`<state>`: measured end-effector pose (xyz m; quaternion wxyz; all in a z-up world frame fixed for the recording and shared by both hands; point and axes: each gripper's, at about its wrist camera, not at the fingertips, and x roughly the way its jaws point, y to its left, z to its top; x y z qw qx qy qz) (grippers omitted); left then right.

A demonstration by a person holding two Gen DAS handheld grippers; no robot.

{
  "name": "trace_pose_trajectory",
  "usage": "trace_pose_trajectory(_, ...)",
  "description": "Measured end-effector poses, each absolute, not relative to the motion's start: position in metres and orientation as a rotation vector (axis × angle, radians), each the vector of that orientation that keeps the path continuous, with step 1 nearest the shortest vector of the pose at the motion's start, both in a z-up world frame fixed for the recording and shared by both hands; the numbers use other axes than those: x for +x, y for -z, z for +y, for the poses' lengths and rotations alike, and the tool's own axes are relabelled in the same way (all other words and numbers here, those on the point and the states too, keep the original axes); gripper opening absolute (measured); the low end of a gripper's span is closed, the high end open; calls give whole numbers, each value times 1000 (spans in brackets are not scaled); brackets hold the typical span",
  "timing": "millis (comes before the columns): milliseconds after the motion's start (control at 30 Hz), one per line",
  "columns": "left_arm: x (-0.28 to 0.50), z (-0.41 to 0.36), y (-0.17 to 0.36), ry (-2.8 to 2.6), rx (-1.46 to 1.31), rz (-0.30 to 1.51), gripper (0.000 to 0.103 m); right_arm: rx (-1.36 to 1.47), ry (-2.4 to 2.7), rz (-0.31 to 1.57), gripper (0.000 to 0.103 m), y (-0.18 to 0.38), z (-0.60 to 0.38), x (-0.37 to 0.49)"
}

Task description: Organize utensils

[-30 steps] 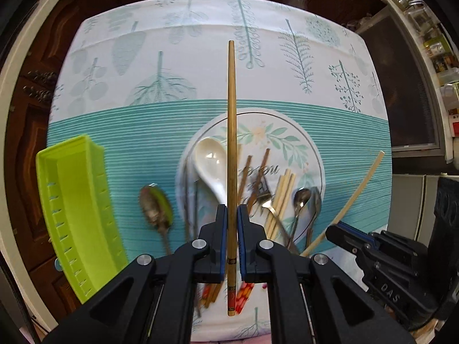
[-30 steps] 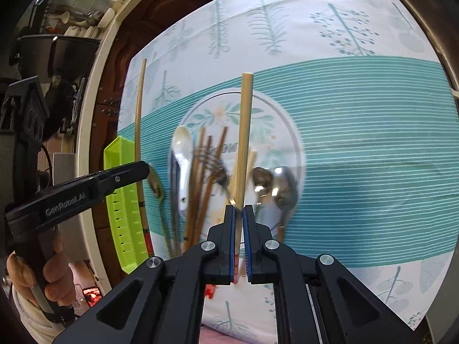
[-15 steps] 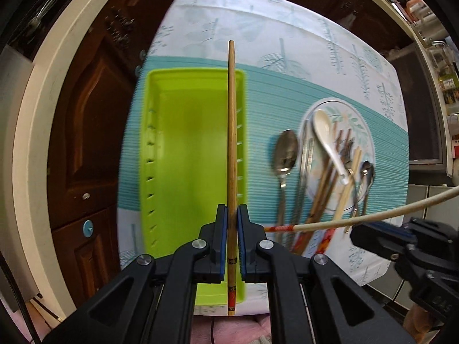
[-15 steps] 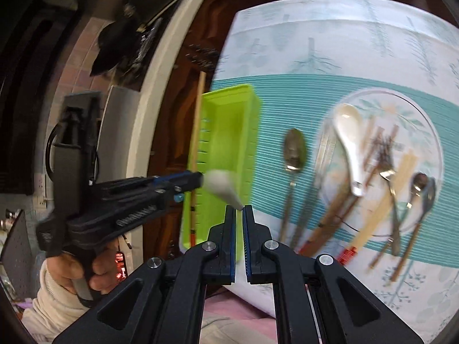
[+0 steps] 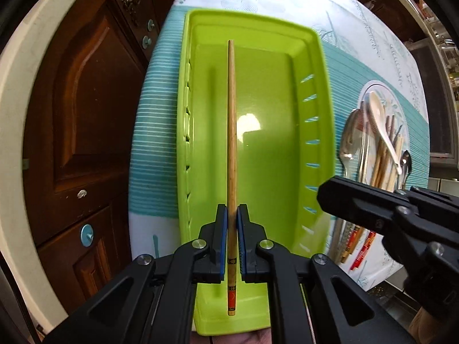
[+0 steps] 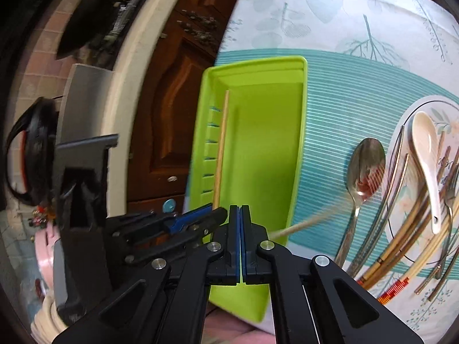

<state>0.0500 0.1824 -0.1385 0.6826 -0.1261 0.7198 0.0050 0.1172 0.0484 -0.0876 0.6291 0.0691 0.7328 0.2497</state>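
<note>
Clamped the brown chopstick (image 5: 231,114) near its painted end in the almost closed left gripper (image 5: 232,215), pointing to 12 o'clock above the floor of the green tray (image 5: 258,33); judged the placing step, needing next a lowering and a gentle release. Had just been closing the right gripper (image 6: 240,209) until the pads met on nothing, with a blurred pale chopstick (image 6: 309,219) just beside at 3 o'clock, held or loose impossible to tell. Counted one tray, these two chopsticks, one plate (image 6: 430,101) at the tray's 3 o'clock, one white soup spoon (image 6: 427,149) and one large steel spoon (image 6: 365,160); could not count the piled rest.
</note>
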Motion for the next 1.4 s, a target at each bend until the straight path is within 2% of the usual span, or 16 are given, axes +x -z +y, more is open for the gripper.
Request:
trace_pose_trajectory(33,51,182,142,3,-279,1612,5,159,-568,1681,0,92,47,118)
trace_pose_trajectory(100,52,180,148,22,-265,1608,11,156,-548,1690,0,97,46,117)
trace_pose_trajectory(167,53,178,153,36,-263,1608,34,147,-523,1695,1,107,41,119)
trace_pose_trajectory(300,54,174,156,94,-273,1599,47,175,-499,1718,1,122,27,120)
trace_pose_trajectory(367,56,171,156,113,-273,1592,60,199,-501,1723,2,126,23,119)
trace_pose_trajectory(467,62,166,149,119,-274,1575,66,237,-499,1687,14,116,9,120)
trace_pose_trajectory(533,62,163,146,119,-270,1562,67,235,-479,1647,30,106,1,122)
trace_pose_trajectory(600,63,160,143,115,-267,1554,68,238,-472,1620,32,97,-6,122)
trace_pose_trajectory(700,64,161,133,103,-259,1531,71,244,-457,1602,32,87,-21,124)
trace_pose_trajectory(767,64,160,124,95,-245,1502,76,232,-441,1591,32,86,-29,126)
trace_pose_trajectory(867,62,159,109,85,-229,1455,78,220,-428,1589,32,90,-32,130)
trace_pose_trajectory(967,59,161,101,70,-235,1425,79,202,-422,1587,27,102,-32,134)
trace_pose_trajectory(1033,59,164,97,56,-245,1414,79,193,-436,1596,19,115,-29,135)
trace_pose_trajectory(1233,57,178,90,28,-279,1400,79,82,-463,1642,17,145,-13,127)
trace_pose_trajectory(1400,53,190,87,16,-309,1391,79,-47,-468,1600,15,155,4,118)
